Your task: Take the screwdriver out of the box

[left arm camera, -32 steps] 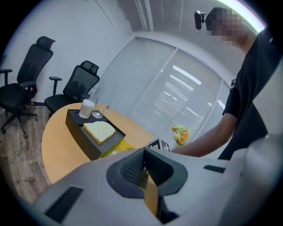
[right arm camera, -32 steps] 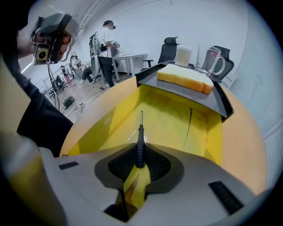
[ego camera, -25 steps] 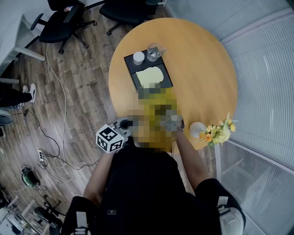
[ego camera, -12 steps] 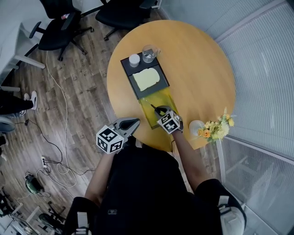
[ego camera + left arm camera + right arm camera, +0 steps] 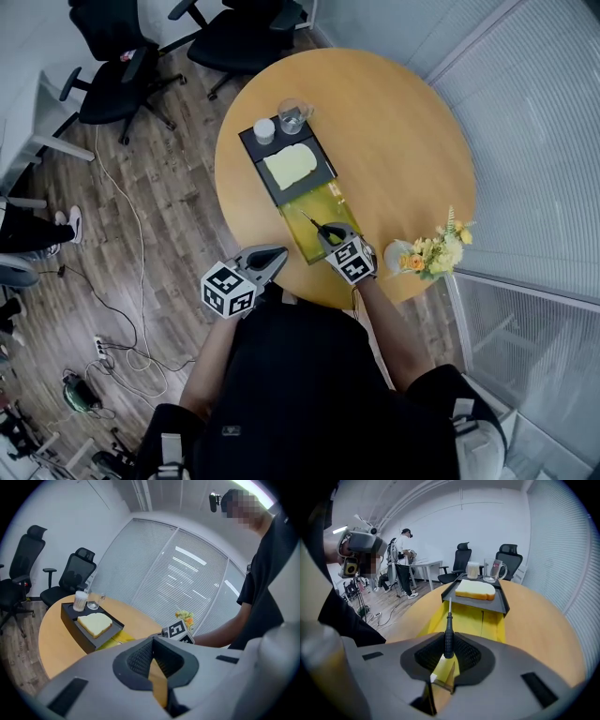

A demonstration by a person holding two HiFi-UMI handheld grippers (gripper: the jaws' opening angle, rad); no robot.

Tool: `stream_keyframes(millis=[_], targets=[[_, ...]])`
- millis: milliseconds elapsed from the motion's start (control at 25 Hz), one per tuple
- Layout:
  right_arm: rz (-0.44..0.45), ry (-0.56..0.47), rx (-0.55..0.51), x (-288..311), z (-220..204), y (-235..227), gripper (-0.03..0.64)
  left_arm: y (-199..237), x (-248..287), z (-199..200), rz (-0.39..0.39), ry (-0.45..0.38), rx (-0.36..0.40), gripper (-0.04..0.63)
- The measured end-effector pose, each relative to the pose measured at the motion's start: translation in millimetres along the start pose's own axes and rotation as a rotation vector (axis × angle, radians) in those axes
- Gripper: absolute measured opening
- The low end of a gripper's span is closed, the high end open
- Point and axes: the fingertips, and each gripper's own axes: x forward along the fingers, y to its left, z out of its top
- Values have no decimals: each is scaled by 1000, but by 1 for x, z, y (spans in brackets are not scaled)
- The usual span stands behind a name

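Nearest the person, the left gripper (image 5: pixel 152 644) hangs by the near rim of the round worktop (image 5: pixel 403 141), to the left of the box and apart from it. Its jaws are pressed together with nothing between them, so it takes no part in the grasp.

Just beyond, the right gripper (image 5: pixel 448 644) is clenched on the screwdriver (image 5: pixel 448 630). The dark pads grip the black handle near its rear end, and the thin metal shaft points away from the person, along the length of the yellow box (image 5: pixel 476 620). In the right gripper view the tool appears to be raised above the yellow floor, but no view shows for certain whether the tip is clear of the box. In the head view the screwdriver lies over the box's near half.

Farther on, a black tray (image 5: pixel 487 603) stands at the far end of the box, seemingly touching it. On the tray lie a slice of bread (image 5: pixel 474 589) and, behind that, a white cup (image 5: pixel 472 570) and a glass mug (image 5: pixel 492 570). To the right, near the worktop's edge, stands a small vase of flowers (image 5: pixel 433 251).

By the look of it, the grasp is made and the lift has begun. What is left is to carry the screwdriver out past the box's walls and set it down on bare worktop.
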Motion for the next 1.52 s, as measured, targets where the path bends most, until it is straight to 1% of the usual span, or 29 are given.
stream_keyframes(millis=[160, 240, 480, 600, 720, 960, 1160, 1320, 1520], targets=[[-15, -38, 4, -17, 4, 4, 61, -9, 1, 0, -9, 9, 16, 6], [-8, -61, 19, -26, 7, 10, 61, -13, 1, 0, -10, 12, 22, 6], [16, -180, 81, -54, 24, 24, 61, -27, 3, -4, -10, 23, 32, 6], [36, -206, 102, -64, 22, 31, 61, -36, 8, -8, -15, 29, 43, 6], [33, -236, 105, -78, 19, 33, 61, -46, 13, -12, -18, 29, 47, 6], [48, -341, 155, -111, 20, 43, 61, -63, 21, -23, -20, 38, 53, 6], [66, -377, 156, -130, 8, 57, 61, -80, 27, -36, -13, 41, 50, 6], [83, -408, 136, -148, 3, 65, 61, -95, 35, -48, -11, 41, 53, 6], [100, -436, 107, -160, -5, 69, 61, -113, 42, -58, 0, 22, 56, 6]])
